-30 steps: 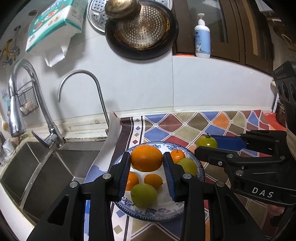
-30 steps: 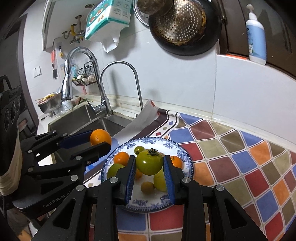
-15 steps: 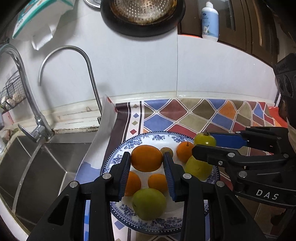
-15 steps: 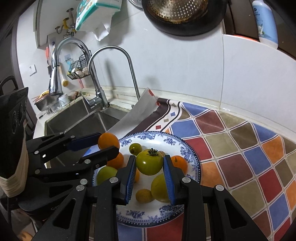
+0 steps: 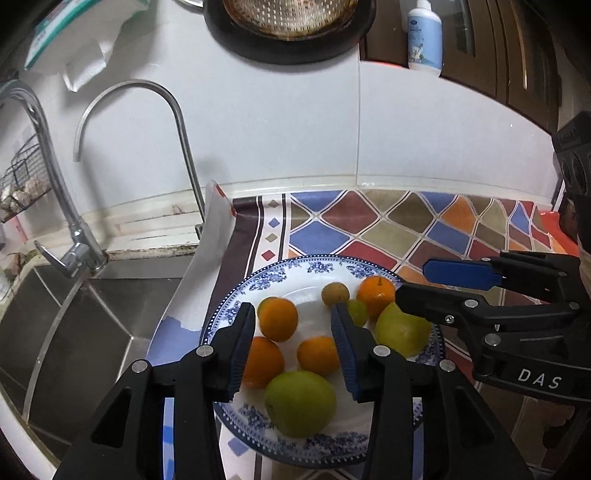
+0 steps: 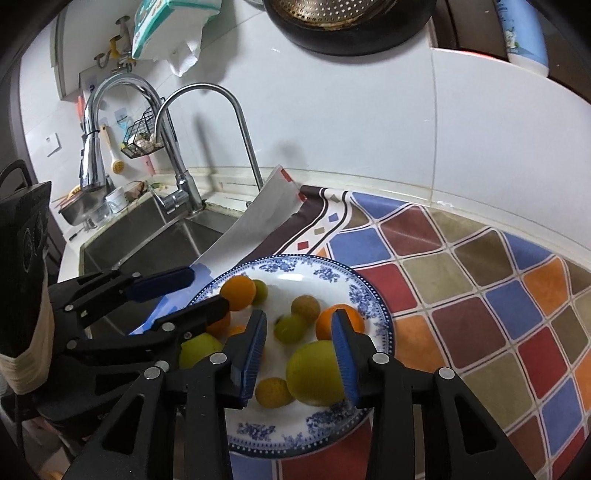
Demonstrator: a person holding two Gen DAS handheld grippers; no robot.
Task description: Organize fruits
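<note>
A blue-patterned white plate (image 5: 295,264) (image 6: 365,295) holds several fruits. My left gripper (image 5: 293,317) is open just above it; the orange (image 5: 277,318) it let go lies on the plate near its left finger. My right gripper (image 6: 298,325) is open over the plate's right side; the small green tomato (image 6: 291,328) lies blurred on the plate between its fingers. Other oranges (image 5: 376,295), green pears (image 5: 300,403) (image 6: 314,373) and a small brown fruit (image 5: 335,293) lie around them. The right gripper also shows in the left wrist view (image 5: 412,282), and the left gripper in the right wrist view (image 6: 208,291).
The plate stands on a colourful diamond-patterned mat (image 6: 480,280). A steel sink (image 5: 74,317) with two faucets (image 5: 177,122) lies to the left. A white wall, a hanging strainer pan (image 5: 288,22) and a lotion bottle (image 5: 424,33) are behind.
Both grippers came down to the plate and opened. The left one let go of the orange and the right one let go of the green tomato; both fruits now lie on the plate.
</note>
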